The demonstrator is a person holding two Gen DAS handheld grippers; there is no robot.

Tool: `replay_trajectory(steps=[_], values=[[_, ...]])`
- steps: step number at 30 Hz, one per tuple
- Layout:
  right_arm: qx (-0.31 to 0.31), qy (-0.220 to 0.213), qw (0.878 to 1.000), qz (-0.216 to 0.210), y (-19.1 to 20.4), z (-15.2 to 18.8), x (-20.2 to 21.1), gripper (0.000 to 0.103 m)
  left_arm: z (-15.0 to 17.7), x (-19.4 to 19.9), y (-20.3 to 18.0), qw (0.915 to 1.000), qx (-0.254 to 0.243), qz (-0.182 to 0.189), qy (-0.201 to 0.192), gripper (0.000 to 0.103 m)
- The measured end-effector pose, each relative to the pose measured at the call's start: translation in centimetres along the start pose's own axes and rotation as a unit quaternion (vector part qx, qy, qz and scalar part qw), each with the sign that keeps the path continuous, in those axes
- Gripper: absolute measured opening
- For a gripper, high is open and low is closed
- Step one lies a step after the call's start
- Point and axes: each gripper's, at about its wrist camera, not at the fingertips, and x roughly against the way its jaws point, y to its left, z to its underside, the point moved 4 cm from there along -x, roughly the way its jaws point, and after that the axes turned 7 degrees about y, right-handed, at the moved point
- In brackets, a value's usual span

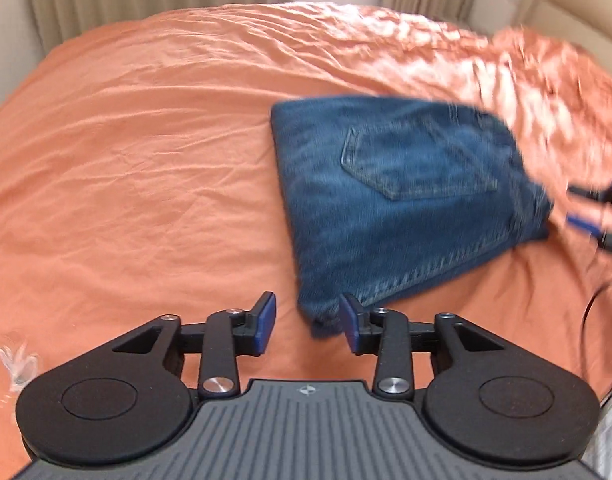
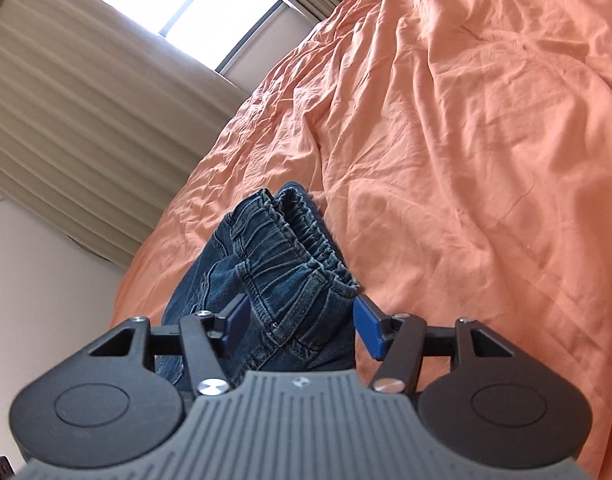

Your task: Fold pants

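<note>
Item: pants (image 1: 401,200), dark blue denim, one pair. We find them folded into a compact packet on the bed (image 1: 146,140), which is covered by a creased orange sheet. A back pocket faces up; the elasticated waistband (image 2: 306,236) shows gathered at one end.

Left tongs (image 1: 307,322): open, holding nothing, with the near corner of the packet just between or below the fingertips; we cannot tell whether they touch it.

Right tongs (image 2: 302,320): open, straddling the waistband end, with denim between the pads but no pinch visible.

Handling, in our judgement: denim is soft yet fairly heavy, stiffest along the seams and the waistband. Stacked layers are thick and may spring apart or slide if taken by one layer only. We would take hold at a corner or the seamed edge, through all layers. The sheet beneath is loose and could be caught in the grip.

Condition: fold appears nearly complete.

Background: beige curtains (image 2: 86,120), window.
</note>
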Motion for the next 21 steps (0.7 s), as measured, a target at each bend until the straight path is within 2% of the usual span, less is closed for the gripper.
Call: replay_trajectory(steps=[4, 7, 9, 18, 21], values=[[-0.006, 0.03, 0.999, -0.017, 0.2, 0.6, -1.1, 0.06, -1.1, -0.7, 0.6, 0.9989, 0.042, 0.018, -0.012, 0.05], [-0.007, 0.036, 0.999, -0.002, -0.1, 0.5, -1.9, 0.062, -1.6, -1.5, 1.2, 0.9963, 0.076, 0.039, -0.014, 0.05], [-0.015, 0.038, 0.999, 0.007, -0.6, 0.2, -2.4, 0.065, -1.9, -2.1, 1.7, 0.9938, 0.097, 0.051, -0.018, 0.054], [-0.043, 0.059, 0.997, -0.004, -2.2, -1.3, -4.7, 0.066, -3.8, -5.7, 4.1, 0.9763, 0.186, 0.108, -0.024, 0.07], [-0.048, 0.061, 0.997, -0.014, -2.5, -1.8, -5.5, 0.066, -4.5, -7.2, 5.0, 0.9714, 0.208, 0.113, -0.021, 0.071]])
